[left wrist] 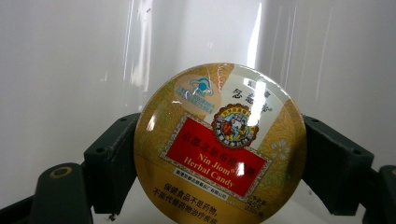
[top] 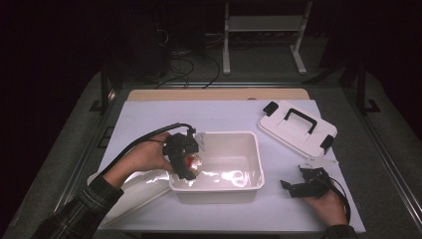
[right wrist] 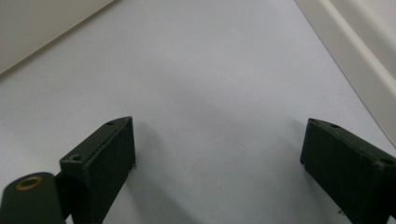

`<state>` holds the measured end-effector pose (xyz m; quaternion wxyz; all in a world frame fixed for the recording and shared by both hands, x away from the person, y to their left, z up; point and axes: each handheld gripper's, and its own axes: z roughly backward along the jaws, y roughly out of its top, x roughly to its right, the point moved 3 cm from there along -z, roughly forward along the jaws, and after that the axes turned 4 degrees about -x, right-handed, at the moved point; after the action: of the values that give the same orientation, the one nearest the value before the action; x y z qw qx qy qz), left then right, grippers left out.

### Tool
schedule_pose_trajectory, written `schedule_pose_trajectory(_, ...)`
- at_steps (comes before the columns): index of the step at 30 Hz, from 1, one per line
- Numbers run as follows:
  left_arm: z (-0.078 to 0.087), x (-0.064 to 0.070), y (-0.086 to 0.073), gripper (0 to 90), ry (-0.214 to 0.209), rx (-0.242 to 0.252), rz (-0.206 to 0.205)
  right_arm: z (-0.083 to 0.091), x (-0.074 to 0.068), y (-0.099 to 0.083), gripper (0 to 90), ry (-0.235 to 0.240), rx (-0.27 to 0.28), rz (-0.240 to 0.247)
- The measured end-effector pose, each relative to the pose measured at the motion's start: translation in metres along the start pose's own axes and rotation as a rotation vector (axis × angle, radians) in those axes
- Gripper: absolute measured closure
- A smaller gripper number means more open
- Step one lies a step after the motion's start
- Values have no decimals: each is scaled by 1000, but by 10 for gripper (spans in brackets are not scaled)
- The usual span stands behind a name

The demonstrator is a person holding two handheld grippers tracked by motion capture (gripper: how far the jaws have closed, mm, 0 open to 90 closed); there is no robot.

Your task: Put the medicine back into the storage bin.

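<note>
candy tin (left wrist: pixel 219 147) bottom cut off by frame edge; small print unreadable.

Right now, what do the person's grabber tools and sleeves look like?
Both the left gripper and the right gripper are black, each with two blocky jaws dotted with small screw holes. A black cable trails from the left one. The left sleeve is dark plaid.

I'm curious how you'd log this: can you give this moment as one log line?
left gripper: shut on candy tin, over white bin | right gripper: open, on table | lid: off, beside bin
</note>
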<state>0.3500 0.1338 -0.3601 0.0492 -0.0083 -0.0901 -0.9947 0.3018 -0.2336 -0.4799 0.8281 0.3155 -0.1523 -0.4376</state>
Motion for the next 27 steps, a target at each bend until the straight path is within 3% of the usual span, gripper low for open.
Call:
schedule_pose_trajectory(4,2,-1,0,173,4,32,11,0,0,0,92,0,0,0)
schedule_pose_trajectory(6,7,-1,0,169,12,64,20,0,0,0,92,0,0,0)
schedule_pose_trajectory(12,23,-2,-5,170,33,98,35,0,0,0,92,0,0,-1)
schedule_pose_trajectory(20,41,0,-19,170,55,121,63,0,0,0,92,0,-1,-2)
schedule_pose_trajectory(27,52,0,-40,171,74,151,120,0,0,0,92,0,0,0)
